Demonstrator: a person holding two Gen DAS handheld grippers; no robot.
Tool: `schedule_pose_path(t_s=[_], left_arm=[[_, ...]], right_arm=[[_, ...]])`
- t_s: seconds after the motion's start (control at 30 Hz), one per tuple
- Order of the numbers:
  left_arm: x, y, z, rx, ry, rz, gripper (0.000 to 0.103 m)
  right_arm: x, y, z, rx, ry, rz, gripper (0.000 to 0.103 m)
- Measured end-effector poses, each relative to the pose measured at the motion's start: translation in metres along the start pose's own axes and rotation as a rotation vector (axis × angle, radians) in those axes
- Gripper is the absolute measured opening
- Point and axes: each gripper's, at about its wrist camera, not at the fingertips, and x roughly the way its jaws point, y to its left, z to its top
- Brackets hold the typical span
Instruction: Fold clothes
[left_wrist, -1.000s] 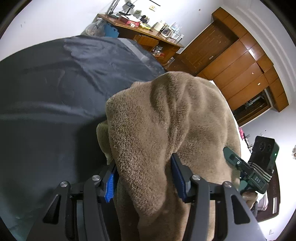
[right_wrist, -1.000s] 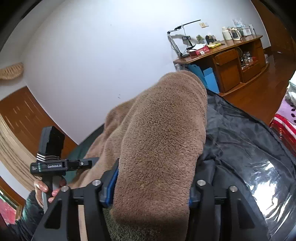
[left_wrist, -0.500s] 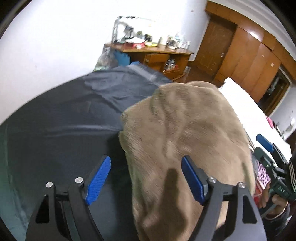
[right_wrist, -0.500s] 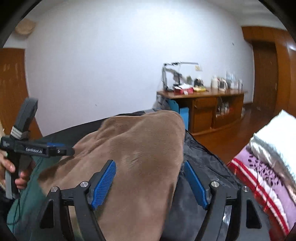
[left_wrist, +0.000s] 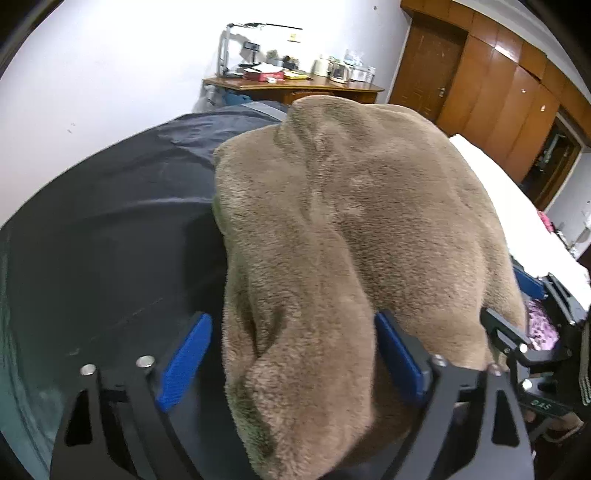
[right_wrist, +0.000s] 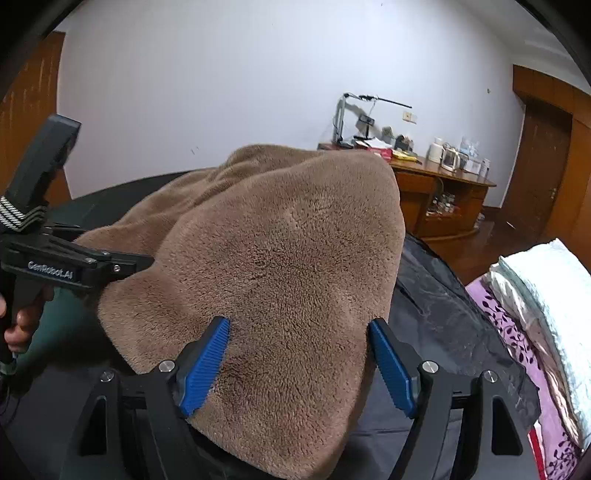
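Obstacle, centre: bulky brown fleece garment (left_wrist: 354, 229), heaped on the dark grey sheet-covered bed (left_wrist: 110, 240), filling the gap between the spread blue-padded fingers of both the left gripper (left_wrist: 291, 354) and the right gripper (right_wrist: 299, 362).

Free room: bare sheet to the left of the garment in the left wrist view; a narrower strip of sheet (right_wrist: 436, 306) on the garment's right in the right wrist view.

Obstacle, right edge: stacked folded bedding in purple floral and white (right_wrist: 535, 306).

Obstacle, far end: cluttered wooden desk (right_wrist: 436, 192) beyond the bed's end.
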Motion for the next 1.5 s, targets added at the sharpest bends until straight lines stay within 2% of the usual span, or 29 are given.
schedule_pose_path(t_s=[0.1,0.27,0.57,0.67,0.8,1.13,1.5], left_arm=[[0.014,-0.003,0.005,-0.006,-0.013,0.019,0.1],[0.016,-0.003,0.004,-0.018,-0.035,0.038,0.101],[-0.006,-0.014,-0.01,0.024,-0.103,0.153,0.101],[-0.014,-0.014,-0.017,0.015,-0.113,0.162,0.101],[-0.021,-0.012,-0.023,0.004,-0.112,0.167,0.102],[-0.03,-0.016,-0.035,0.002,-0.083,0.164,0.102],[-0.028,-0.022,-0.034,0.013,-0.017,0.194,0.102]], right_arm=[[0.002,0.004,-0.003,-0.001,0.003,-0.026,0.079],[0.013,-0.005,-0.001,0.076,0.016,-0.023,0.082],[0.014,-0.015,-0.005,0.243,0.048,-0.03,0.09],[0.009,-0.01,-0.006,0.251,0.045,-0.077,0.091],[0.0,0.006,-0.004,0.23,0.052,-0.191,0.091],[-0.01,0.012,-0.014,0.381,0.147,-0.151,0.091],[-0.013,0.015,-0.022,0.409,0.305,-0.066,0.092]])
